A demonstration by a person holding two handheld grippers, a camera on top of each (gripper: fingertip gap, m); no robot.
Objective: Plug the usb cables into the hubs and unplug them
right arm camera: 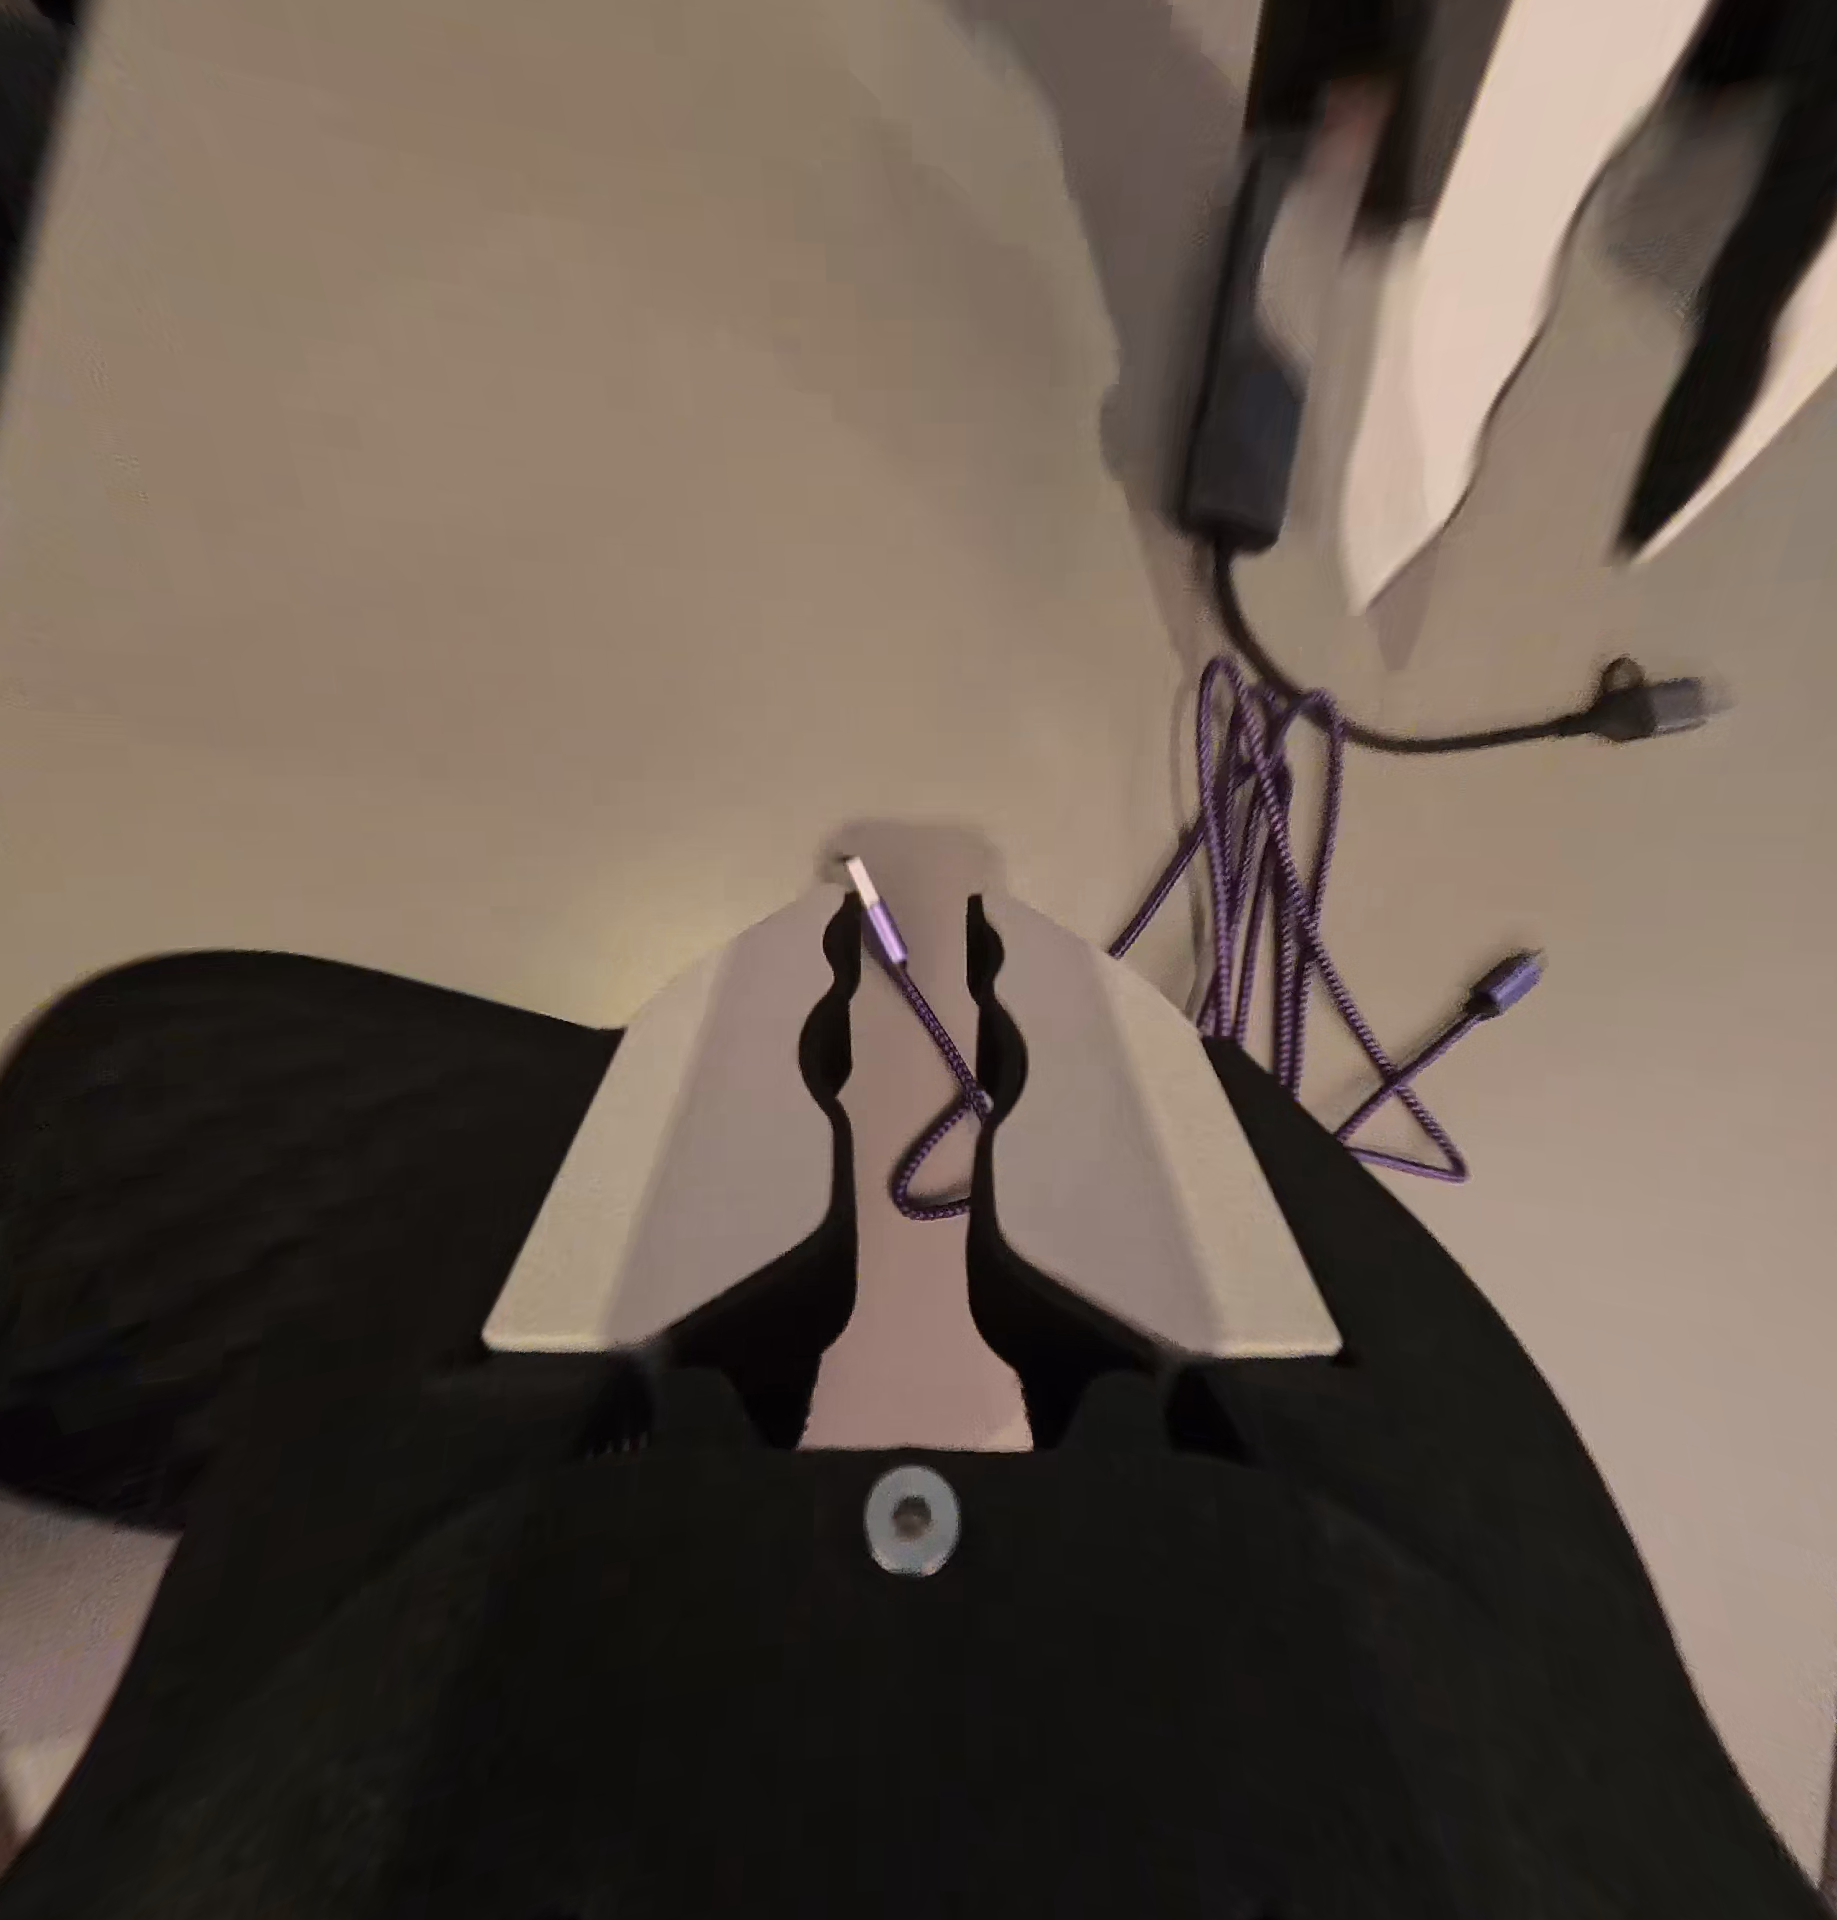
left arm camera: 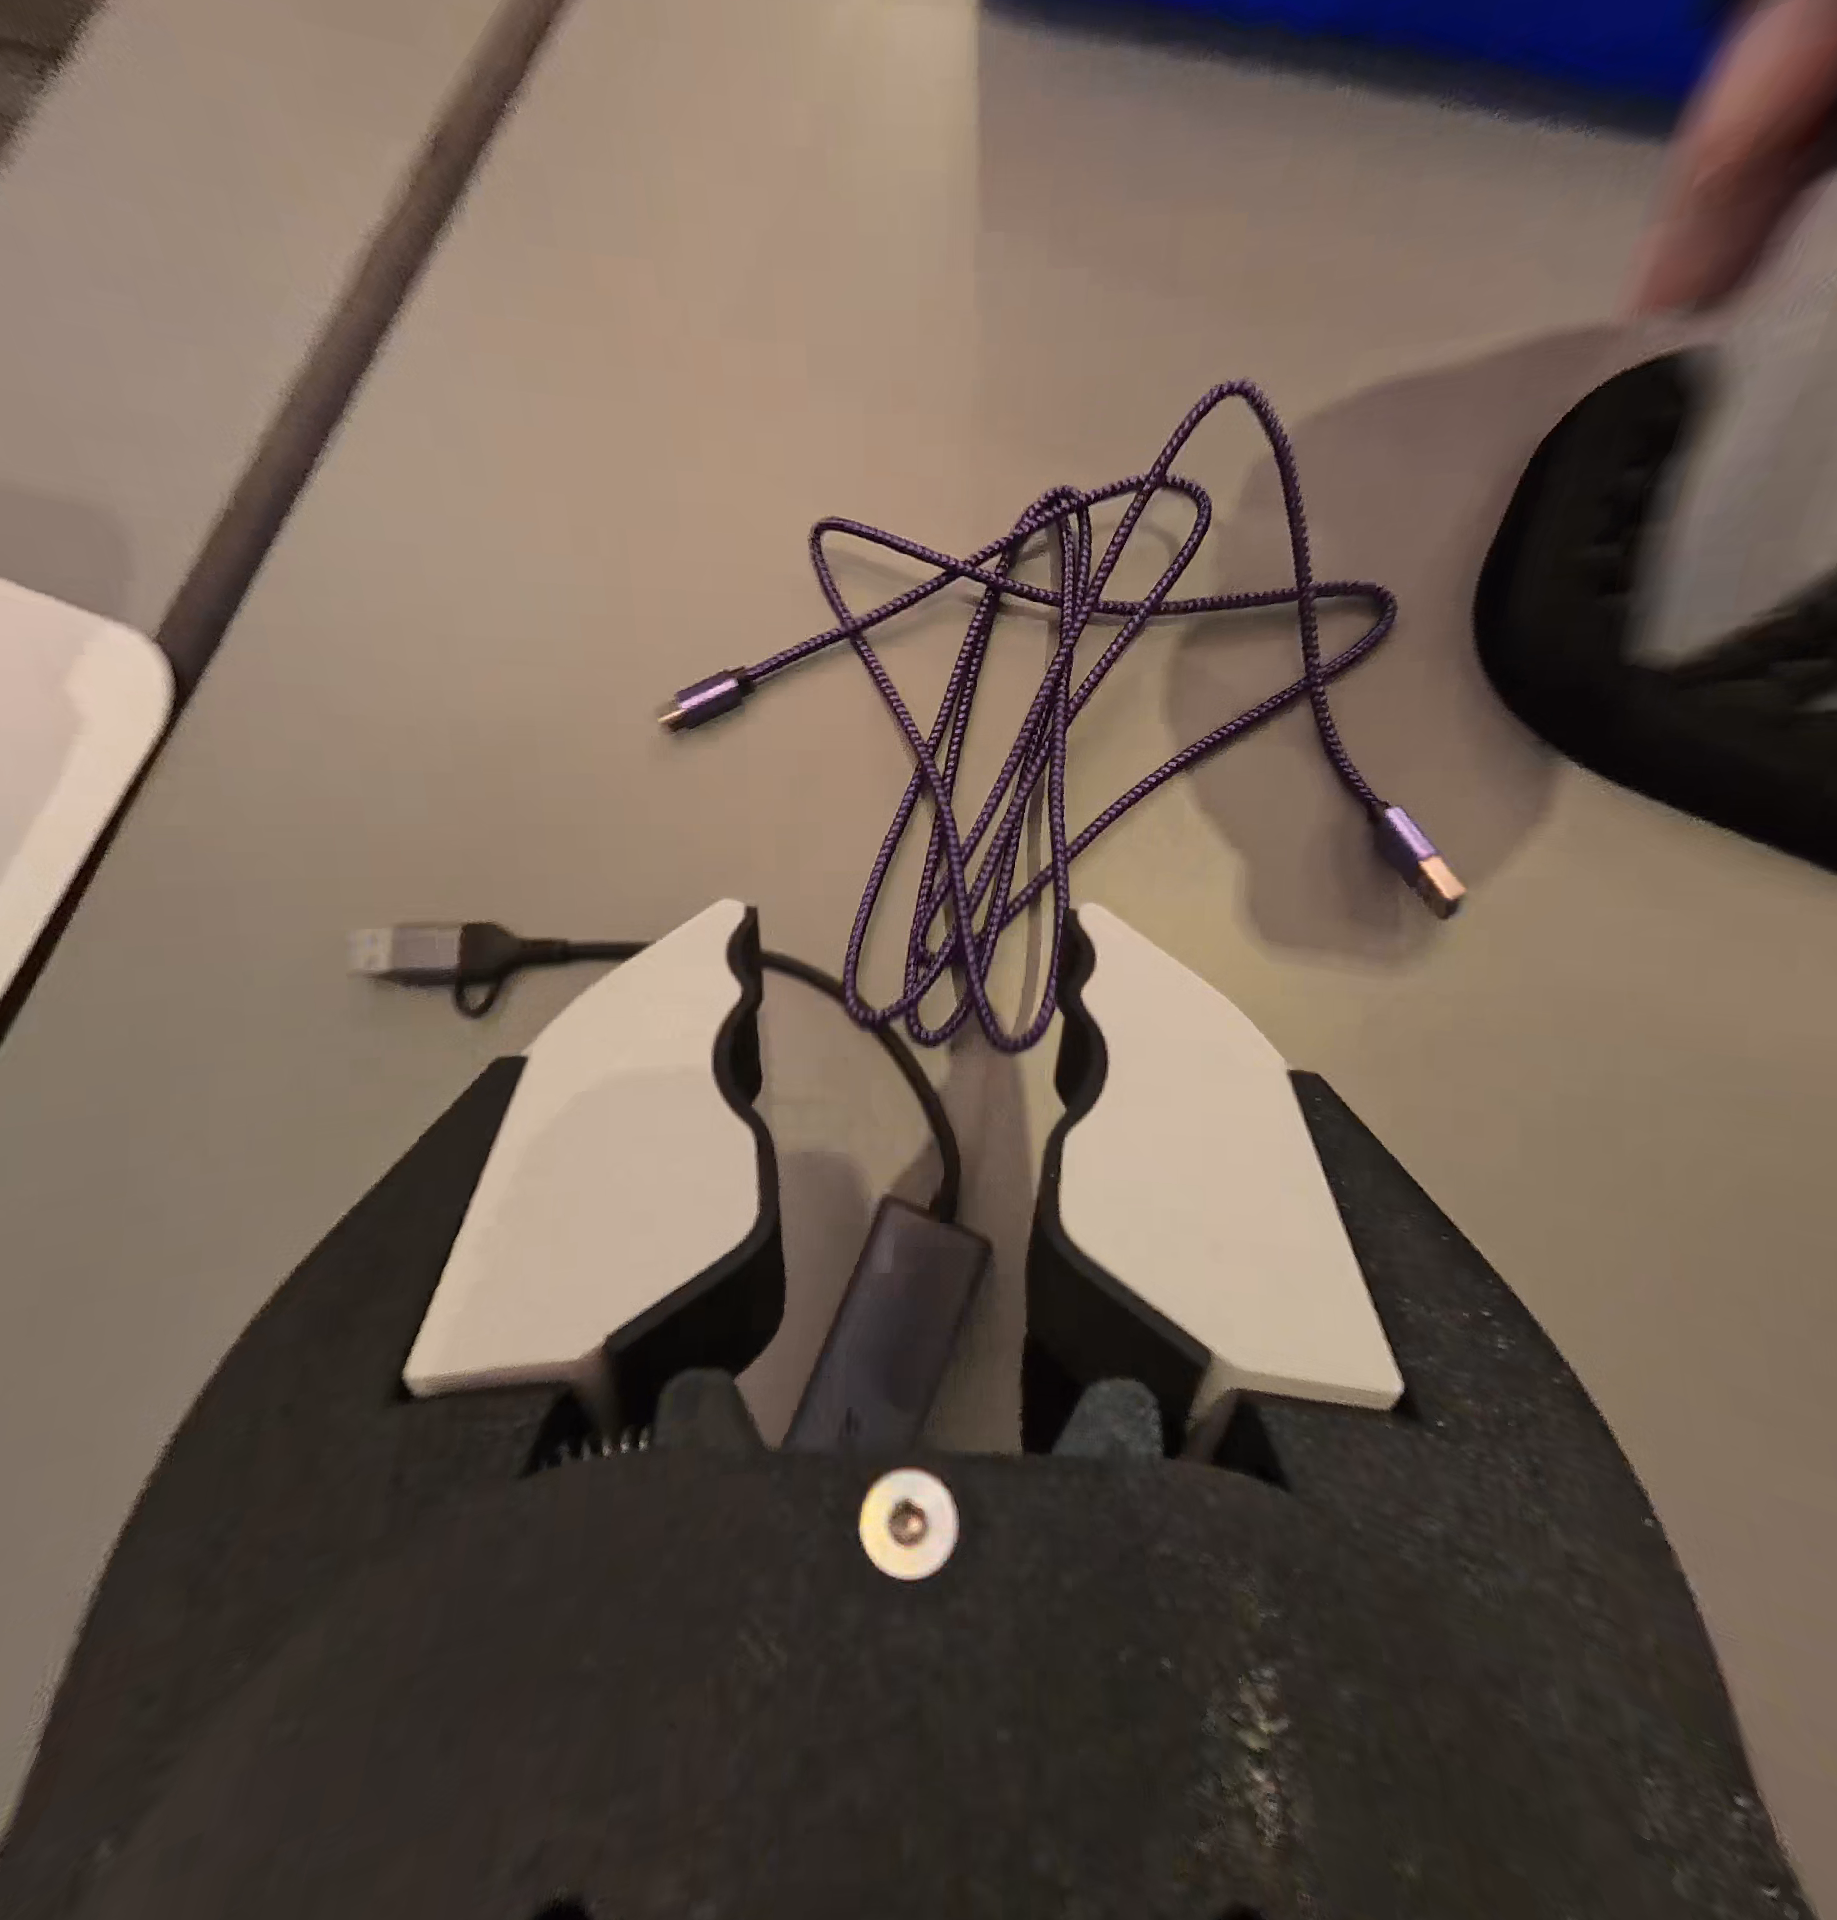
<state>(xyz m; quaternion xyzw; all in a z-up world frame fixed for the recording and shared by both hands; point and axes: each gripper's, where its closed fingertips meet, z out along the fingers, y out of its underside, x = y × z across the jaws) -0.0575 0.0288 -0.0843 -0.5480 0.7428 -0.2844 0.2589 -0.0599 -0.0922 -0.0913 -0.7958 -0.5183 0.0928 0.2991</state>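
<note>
A dark grey USB hub lies on the beige table between the open fingers of my left gripper, untouched. Its black lead ends in a grey USB plug. A tangled purple braided cable lies ahead, with a small plug to the left and a USB-A plug to the right. My right gripper is low over the table, its jaws narrowly apart around that USB-A plug. The hub and cable bundle show blurred to the right in the right wrist view.
A white flat object lies at the left edge, beyond a dark table seam. Something blue sits at the far side. A black padded object lies left of my right gripper. The dark grey USB hub is closer to my left gripper, around 10 cm from its tips; the right tips are 20 cm off. Look for it in the right wrist view too. Measured from the fingertips, the small plug is 11 cm or so from the left gripper and 20 cm from the right. It turns up in the right wrist view as well.
</note>
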